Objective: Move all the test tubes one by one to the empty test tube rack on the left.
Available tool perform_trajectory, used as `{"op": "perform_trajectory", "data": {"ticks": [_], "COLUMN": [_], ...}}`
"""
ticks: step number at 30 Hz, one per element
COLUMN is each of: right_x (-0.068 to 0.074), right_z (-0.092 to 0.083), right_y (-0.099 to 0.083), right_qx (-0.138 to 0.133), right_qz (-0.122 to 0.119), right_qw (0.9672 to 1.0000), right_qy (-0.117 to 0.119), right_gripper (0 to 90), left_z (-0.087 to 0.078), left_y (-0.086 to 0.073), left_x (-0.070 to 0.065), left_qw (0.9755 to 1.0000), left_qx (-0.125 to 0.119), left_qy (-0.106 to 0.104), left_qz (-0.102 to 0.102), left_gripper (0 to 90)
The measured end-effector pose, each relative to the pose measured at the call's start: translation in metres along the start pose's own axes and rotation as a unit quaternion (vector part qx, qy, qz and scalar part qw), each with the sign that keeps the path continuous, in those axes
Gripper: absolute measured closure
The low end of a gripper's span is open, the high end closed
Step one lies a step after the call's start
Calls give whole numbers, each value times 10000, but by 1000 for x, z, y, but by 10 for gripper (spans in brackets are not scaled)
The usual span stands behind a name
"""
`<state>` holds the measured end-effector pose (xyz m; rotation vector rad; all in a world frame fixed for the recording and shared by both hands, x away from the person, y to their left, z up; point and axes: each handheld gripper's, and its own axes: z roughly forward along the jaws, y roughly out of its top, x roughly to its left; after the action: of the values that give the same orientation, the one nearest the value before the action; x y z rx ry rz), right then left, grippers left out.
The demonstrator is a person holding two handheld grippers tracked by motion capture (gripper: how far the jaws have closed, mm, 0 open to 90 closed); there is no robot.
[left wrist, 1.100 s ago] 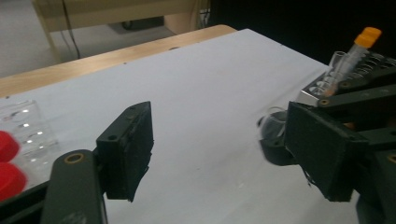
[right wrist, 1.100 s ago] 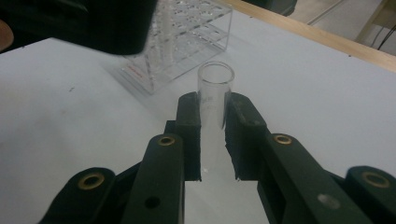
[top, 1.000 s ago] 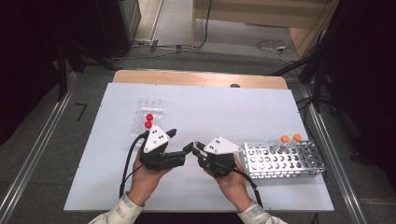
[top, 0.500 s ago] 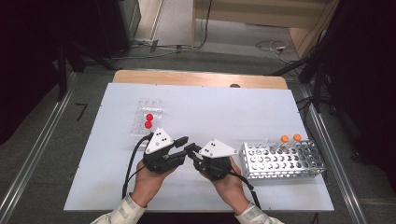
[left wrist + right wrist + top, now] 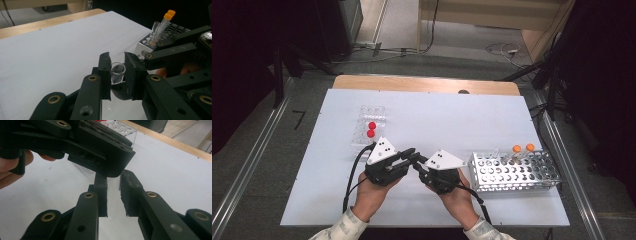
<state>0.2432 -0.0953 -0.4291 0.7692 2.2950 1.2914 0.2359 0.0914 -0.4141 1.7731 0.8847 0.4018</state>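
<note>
Left gripper [image 5: 117,72] just clamped the tube [image 5: 117,71], mouth toward its camera; right gripper [image 5: 113,195] grips its other end.

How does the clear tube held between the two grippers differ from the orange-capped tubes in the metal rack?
The held tube has an open, uncapped mouth; the rack tubes wear orange caps. The held tube lies roughly level above the table, gripped by the left gripper, whose fingers have just been closing on it, and the right gripper; the rack tubes stand upright in the metal rack, untouched. Both are clear-walled.
</note>
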Motion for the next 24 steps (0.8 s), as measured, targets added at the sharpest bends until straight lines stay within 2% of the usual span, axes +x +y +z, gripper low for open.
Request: {"op": "perform_trajectory", "data": {"ticks": [2, 7, 12, 24], "right_x": [-1, -2, -4, -9], "right_z": [0, -1, -2, -5], "right_y": [0, 0, 0, -5], "right_qx": [-9, 14, 79, 118], "right_qz": [32, 75, 128, 238], "right_qw": [10000, 9997, 9995, 9994], "right_qy": [53, 230, 289, 225], "right_gripper": [707, 552, 457, 439], "left_z": [0, -3, -13, -49], "left_y": [0, 1, 5, 13], "left_x": [0, 3, 13, 55], "left_qw": [10000, 10000, 9998, 9976], "left_qx": [1, -12, -135, -230], "left_qy": [6, 35, 109, 460], "left_qz": [-2, -25, -92, -474], "left_gripper": [766, 767, 767, 767]}}
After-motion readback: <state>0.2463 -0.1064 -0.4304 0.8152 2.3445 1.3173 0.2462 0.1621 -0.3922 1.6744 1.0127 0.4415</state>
